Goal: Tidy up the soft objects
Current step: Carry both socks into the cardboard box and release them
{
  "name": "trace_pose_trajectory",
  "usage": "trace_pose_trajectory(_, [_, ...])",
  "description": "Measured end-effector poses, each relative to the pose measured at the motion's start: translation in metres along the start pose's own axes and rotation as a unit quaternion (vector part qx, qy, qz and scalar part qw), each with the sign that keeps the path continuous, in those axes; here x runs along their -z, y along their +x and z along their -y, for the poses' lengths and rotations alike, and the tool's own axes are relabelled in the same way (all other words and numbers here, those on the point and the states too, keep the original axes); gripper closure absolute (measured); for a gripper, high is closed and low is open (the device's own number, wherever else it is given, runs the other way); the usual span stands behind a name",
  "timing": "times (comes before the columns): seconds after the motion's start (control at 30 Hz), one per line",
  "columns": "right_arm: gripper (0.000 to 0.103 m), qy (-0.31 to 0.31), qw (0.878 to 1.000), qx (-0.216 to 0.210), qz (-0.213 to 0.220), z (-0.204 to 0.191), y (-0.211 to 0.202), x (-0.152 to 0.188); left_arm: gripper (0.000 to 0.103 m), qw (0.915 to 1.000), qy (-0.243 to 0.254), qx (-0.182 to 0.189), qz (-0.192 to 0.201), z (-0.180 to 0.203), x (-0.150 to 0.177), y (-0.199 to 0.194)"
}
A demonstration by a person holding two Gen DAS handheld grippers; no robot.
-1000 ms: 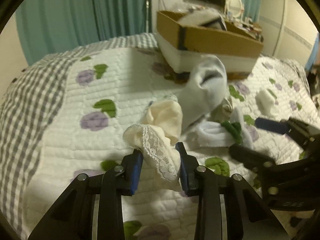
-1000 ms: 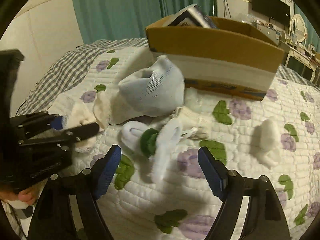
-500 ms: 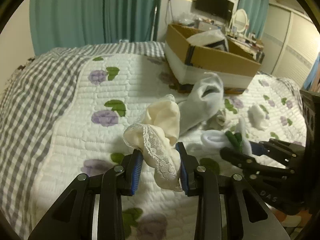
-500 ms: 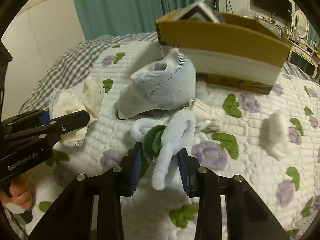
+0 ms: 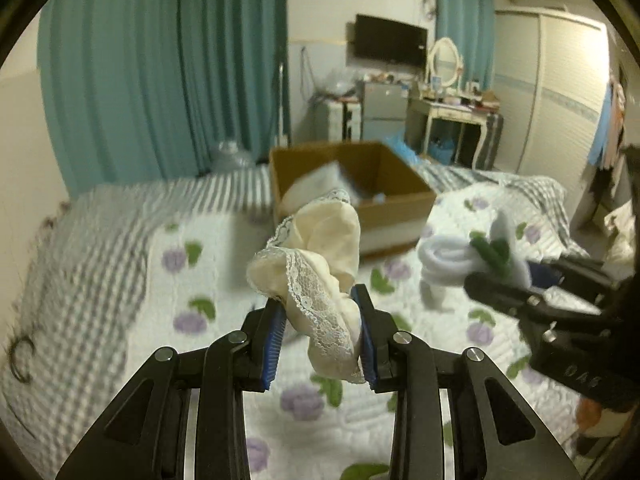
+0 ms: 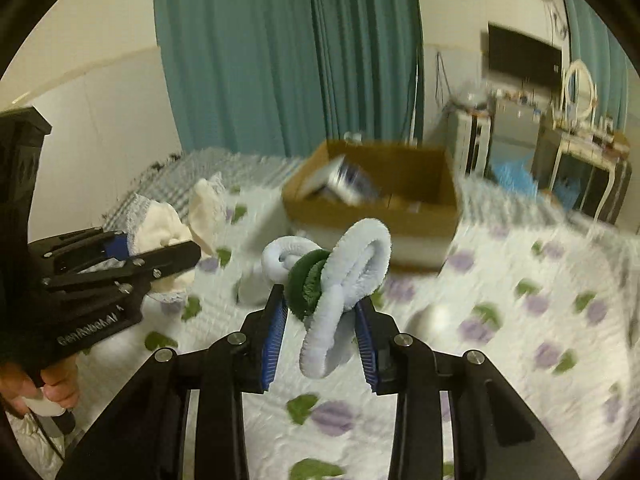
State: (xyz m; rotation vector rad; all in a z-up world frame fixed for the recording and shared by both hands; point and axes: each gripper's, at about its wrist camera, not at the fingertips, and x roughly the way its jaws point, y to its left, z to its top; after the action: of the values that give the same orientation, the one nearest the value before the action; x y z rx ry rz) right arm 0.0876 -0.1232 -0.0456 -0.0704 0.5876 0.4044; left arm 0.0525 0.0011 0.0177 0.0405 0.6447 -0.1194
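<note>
My left gripper is shut on a cream lace-trimmed sock and holds it raised above the bed. My right gripper is shut on a white fuzzy sock with a green band, also lifted off the quilt. Each gripper shows in the other's view: the right gripper with its white sock, and the left gripper with the cream sock. An open cardboard box stands ahead on the bed, also in the right wrist view, with some items inside.
The bed carries a white quilt with purple flowers and a grey checked cover. Teal curtains, a vanity table and a wall TV stand behind. A white sock lies on the quilt.
Both grippers have lifted high off the quilt with their socks. The right gripper closed on the white and green sock. The box now appears lower and open from above.
</note>
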Motion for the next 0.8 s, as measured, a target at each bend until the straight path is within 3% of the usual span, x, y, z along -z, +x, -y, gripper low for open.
trace_pose_trajectory(0.17, [0.070,-0.031,0.998,0.020,0.041,0.019,-0.024,-0.056,0.071,0.9993,0.023,0.001,0.031,0.020,-0.048,-0.003])
trace_pose_trajectory(0.3, [0.070,-0.030,0.997,0.018,0.064,0.044,-0.024,-0.097,0.071,0.9982,0.023,-0.002,0.056,0.025,-0.091,0.017])
trace_pose_trajectory(0.43, [0.070,-0.031,0.997,0.024,0.070,0.067,0.005,-0.133,0.071,0.9984,0.027,0.003,0.050,0.020,-0.126,0.061])
trace_pose_trajectory(0.6, [0.070,-0.022,0.998,0.020,0.056,0.090,0.058,-0.152,0.067,0.9971,0.031,-0.035,0.060,0.009,-0.150,0.121])
trace_pose_trajectory(0.63, [0.070,-0.020,0.998,0.020,0.051,0.094,0.074,-0.152,0.059,0.9971,0.033,-0.034,0.059,0.007,-0.152,0.131])
trace_pose_trajectory(0.67, [0.070,-0.017,0.999,0.019,0.046,0.097,0.086,-0.153,0.043,0.9977,0.034,-0.028,0.051,0.004,-0.154,0.145])
trace_pose_trajectory(0.73, [0.070,-0.011,0.999,0.018,0.035,0.105,0.112,-0.151,0.025,0.9980,0.035,-0.029,0.043,0.000,-0.154,0.165])
trace_pose_trajectory(0.8, [0.069,-0.003,1.000,0.017,0.023,0.113,0.136,-0.149,0.025,0.9974,0.036,-0.042,0.045,-0.003,-0.150,0.183])
